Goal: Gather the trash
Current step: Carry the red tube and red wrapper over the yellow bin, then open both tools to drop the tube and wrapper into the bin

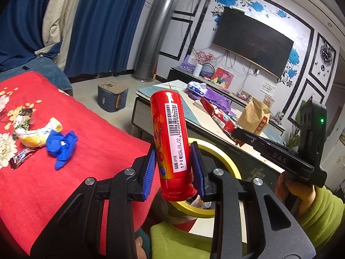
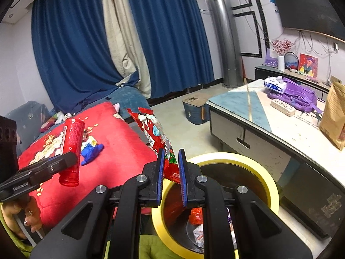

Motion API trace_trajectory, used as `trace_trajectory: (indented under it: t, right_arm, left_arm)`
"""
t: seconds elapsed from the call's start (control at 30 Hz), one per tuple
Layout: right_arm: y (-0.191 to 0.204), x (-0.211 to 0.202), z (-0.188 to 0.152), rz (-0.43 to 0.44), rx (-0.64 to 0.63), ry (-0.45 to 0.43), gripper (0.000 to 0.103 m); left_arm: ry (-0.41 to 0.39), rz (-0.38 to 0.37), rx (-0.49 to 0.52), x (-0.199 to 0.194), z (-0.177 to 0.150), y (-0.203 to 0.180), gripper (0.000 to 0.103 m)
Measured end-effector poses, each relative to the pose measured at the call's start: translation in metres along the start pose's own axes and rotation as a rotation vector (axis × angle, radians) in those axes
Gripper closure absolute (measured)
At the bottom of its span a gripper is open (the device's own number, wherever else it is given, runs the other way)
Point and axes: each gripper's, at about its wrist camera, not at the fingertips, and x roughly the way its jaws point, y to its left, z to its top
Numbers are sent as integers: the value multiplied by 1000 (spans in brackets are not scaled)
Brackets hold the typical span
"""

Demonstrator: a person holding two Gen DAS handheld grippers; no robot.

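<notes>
My left gripper (image 1: 173, 151) is shut on a red cylindrical snack tube (image 1: 168, 129) with a white barcode label, held upright and tilted slightly left. Just behind and below it is the yellow-rimmed trash bin (image 1: 217, 151). My right gripper (image 2: 171, 153) is shut on a red foil snack wrapper (image 2: 151, 127) that sticks up over the near rim of the bin (image 2: 215, 157), which has scraps inside. On the red blanket (image 1: 97, 133) lie a crumpled blue glove (image 1: 61, 146), a white-yellow wrapper (image 1: 36, 133) and small dark wrappers (image 1: 21, 157).
A glass-topped coffee table (image 2: 248, 108) stands right of the bin with a purple backpack (image 2: 297, 97), a tissue pack and a brown paper bag (image 2: 334, 116). A blue box stool (image 2: 194, 110) sits on the floor. A silver tower unit and blue curtains stand behind.
</notes>
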Motion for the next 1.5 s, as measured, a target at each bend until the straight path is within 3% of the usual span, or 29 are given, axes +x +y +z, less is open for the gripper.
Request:
trace_trajectory:
  t: [0.77, 1.0, 1.5]
  right_arm:
    - [-55, 19, -24, -148, 107, 69, 90]
    - [-72, 29, -31, -193, 125, 95, 90]
    - [-92, 39, -41, -203, 188, 136, 88]
  left_arm:
    - [164, -113, 95, 65, -23, -36, 78]
    - [212, -117, 113, 87, -30, -40, 78]
    - [304, -116, 135, 124, -43, -42, 78]
